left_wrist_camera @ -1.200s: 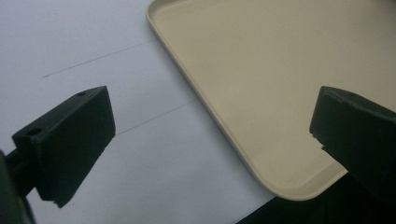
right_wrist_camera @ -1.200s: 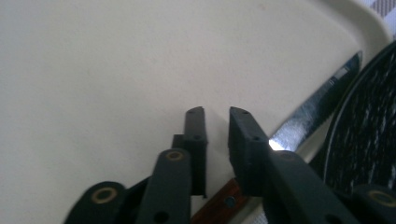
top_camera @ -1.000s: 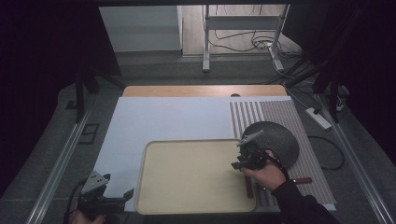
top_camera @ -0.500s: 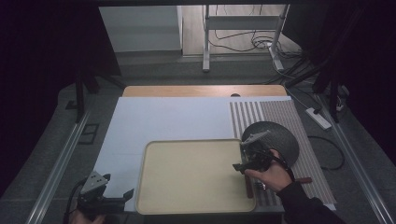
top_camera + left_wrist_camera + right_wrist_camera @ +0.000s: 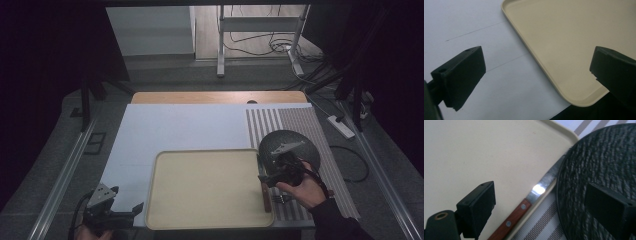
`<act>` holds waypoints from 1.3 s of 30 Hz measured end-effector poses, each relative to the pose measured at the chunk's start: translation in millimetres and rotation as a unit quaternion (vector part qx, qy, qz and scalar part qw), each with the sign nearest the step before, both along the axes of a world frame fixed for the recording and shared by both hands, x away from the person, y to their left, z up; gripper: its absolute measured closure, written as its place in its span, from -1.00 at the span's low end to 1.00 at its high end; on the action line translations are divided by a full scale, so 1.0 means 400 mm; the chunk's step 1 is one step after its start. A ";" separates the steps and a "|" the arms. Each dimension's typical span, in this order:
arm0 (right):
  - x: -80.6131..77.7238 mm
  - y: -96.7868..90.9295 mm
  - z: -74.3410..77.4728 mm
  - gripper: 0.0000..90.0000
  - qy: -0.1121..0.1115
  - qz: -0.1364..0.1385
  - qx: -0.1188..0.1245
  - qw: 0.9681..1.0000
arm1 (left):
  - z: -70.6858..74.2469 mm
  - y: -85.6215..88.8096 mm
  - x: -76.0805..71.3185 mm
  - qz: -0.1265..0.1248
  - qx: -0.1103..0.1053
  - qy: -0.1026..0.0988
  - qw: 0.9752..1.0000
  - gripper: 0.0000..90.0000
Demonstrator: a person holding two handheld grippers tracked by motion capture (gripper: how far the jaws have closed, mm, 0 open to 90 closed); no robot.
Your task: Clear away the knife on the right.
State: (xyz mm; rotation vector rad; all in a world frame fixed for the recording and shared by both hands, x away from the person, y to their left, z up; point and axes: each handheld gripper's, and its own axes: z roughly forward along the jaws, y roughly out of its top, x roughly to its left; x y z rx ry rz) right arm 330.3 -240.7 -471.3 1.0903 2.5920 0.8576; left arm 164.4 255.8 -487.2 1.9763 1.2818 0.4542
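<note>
A knife lies along the right rim of the cream tray (image 5: 210,187), its wooden handle (image 5: 509,221) nearer me and its steel blade (image 5: 544,185) beside a dark round plate (image 5: 287,145). My right gripper (image 5: 272,176) hovers just above the knife, between the tray and the plate. Its jaws have just been opening and now stand wide; the knife lies below the gap (image 5: 541,207), untouched by either pad. My left gripper (image 5: 114,216) rests at the tray's near left corner (image 5: 579,100), open (image 5: 536,75) with nothing in it.
The plate (image 5: 599,165) sits on a striped mat (image 5: 300,120) at the right. A white sheet (image 5: 175,130) covers the rest of the table. A small utensil (image 5: 281,199) lies on the mat partly under the right hand. Cables and stand legs lie on the floor beyond the table.
The right gripper has drifted a little to the right toward the plate and lifted slightly, while the knife stays on the tray's rim. The left gripper has not moved.
</note>
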 end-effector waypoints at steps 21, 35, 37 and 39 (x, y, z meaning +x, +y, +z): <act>-0.059 -0.106 0.026 -0.83 -0.040 -0.055 0.042 0.997 | 0.000 -0.001 0.000 -0.003 0.004 0.001 1.000 -0.99; -0.103 -0.172 0.023 -0.82 -0.043 -0.077 0.051 0.995 | 0.000 -0.003 0.000 -0.004 0.005 0.000 1.000 -0.99; -0.109 -0.183 0.024 -0.82 -0.044 -0.083 0.052 0.994 | 0.000 -0.003 0.000 -0.004 0.005 0.001 1.000 -0.99; -0.115 -0.194 0.024 -0.83 -0.046 -0.088 0.053 0.994 | 0.000 -0.004 0.001 -0.004 0.006 0.001 1.000 -0.99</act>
